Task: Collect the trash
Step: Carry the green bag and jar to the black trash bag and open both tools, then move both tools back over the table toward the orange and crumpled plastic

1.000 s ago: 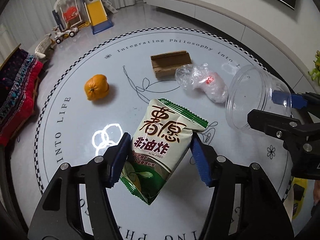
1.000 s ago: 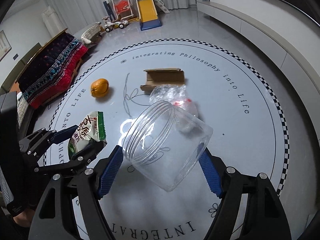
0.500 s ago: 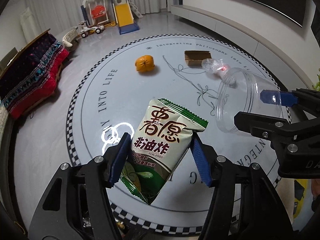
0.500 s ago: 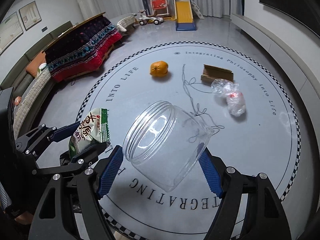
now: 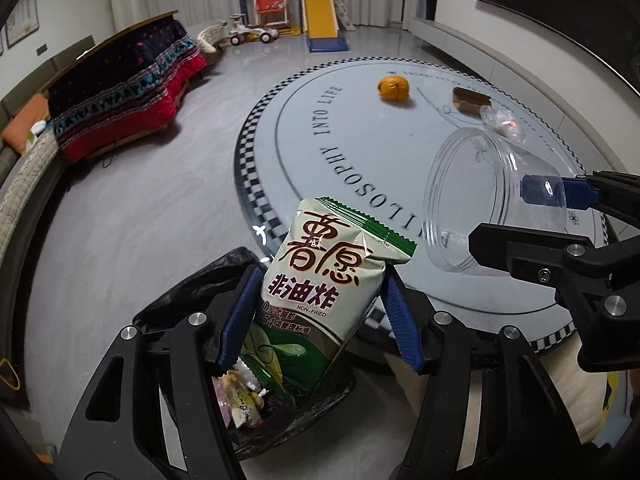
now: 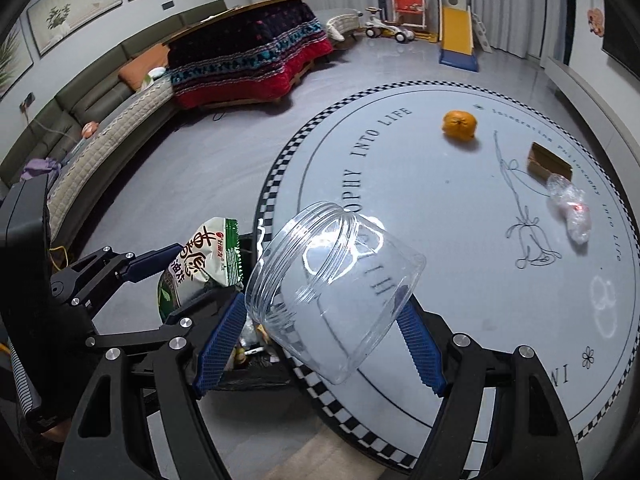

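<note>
Grey floor [image 6: 168,184]; olive sofa [image 6: 100,76]; toy slide [image 6: 456,36] beyond.

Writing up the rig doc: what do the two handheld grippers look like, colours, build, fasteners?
Both match. The left gripper and right gripper have matte black angular linkage arms with triangular cut-outs, joined by round silver screws or pins. Each finger carries a long blue pad with fine ridges across its face. No cables, labels or sleeves can be made out.
</note>
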